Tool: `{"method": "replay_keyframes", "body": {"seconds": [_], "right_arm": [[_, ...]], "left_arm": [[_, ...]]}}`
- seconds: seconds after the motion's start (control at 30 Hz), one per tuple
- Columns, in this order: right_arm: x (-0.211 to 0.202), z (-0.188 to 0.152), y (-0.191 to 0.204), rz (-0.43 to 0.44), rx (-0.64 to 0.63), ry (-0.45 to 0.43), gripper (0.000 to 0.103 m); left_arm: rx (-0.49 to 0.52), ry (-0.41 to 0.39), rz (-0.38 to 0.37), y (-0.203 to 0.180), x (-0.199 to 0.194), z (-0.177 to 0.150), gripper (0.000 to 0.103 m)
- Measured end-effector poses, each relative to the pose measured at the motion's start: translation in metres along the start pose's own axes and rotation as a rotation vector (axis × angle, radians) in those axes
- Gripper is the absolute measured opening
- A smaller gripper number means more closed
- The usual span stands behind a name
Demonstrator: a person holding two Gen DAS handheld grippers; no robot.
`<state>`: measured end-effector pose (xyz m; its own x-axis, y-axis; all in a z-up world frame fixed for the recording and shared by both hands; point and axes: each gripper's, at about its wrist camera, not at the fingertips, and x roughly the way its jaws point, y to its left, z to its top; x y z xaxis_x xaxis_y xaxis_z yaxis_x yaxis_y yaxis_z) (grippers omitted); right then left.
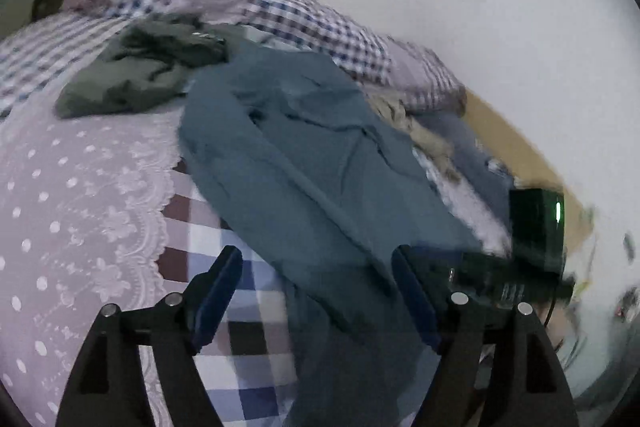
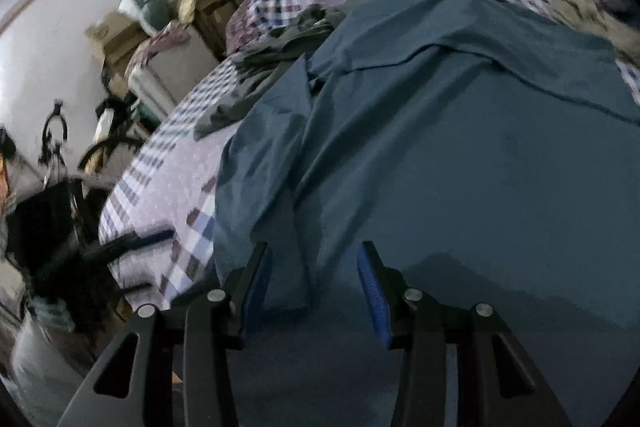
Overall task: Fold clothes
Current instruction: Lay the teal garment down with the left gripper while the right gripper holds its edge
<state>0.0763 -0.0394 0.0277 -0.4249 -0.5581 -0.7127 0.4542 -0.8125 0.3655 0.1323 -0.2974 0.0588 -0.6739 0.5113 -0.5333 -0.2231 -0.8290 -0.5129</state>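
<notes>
A large teal garment lies spread on the bed, partly folded over itself, with a fold edge across its far part. My left gripper hovers open and wide over the garment's near end, with nothing pressed between its blue pads. My right gripper stands open about halfway just above the teal cloth. A crease of the cloth runs up between its fingers, and the pads do not press on it. A black unit with a green light, part of the right-hand tool, shows at the right of the left wrist view.
A crumpled olive garment lies beyond the teal one. The bed has a checked sheet and a pink dotted lace cover. A checked quilt is heaped at the back. Beige clothes lie by the wall. Furniture and clutter stand beside the bed.
</notes>
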Motion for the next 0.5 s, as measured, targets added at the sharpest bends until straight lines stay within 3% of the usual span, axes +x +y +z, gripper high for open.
{"method": "replay_keyframes", "body": {"seconds": [0.17, 0.37, 0.43, 0.5], "right_arm": [[0.012, -0.014, 0.028, -0.03, -0.14, 0.016, 0.048], [0.021, -0.036, 0.058, -0.168, -0.36, -0.017, 0.048], [0.02, -0.035, 0.048, -0.237, -0.331, -0.032, 0.047], [0.013, -0.027, 0.025, -0.24, -0.207, -0.05, 0.047]], "left_arm": [[-0.017, 0.0, 0.071, 0.004, 0.006, 0.002, 0.08], [0.001, 0.036, 0.122, 0.003, 0.02, -0.003, 0.08], [-0.019, 0.031, 0.131, 0.007, 0.018, -0.003, 0.08], [-0.042, 0.021, 0.138, 0.012, 0.017, -0.002, 0.08]]}}
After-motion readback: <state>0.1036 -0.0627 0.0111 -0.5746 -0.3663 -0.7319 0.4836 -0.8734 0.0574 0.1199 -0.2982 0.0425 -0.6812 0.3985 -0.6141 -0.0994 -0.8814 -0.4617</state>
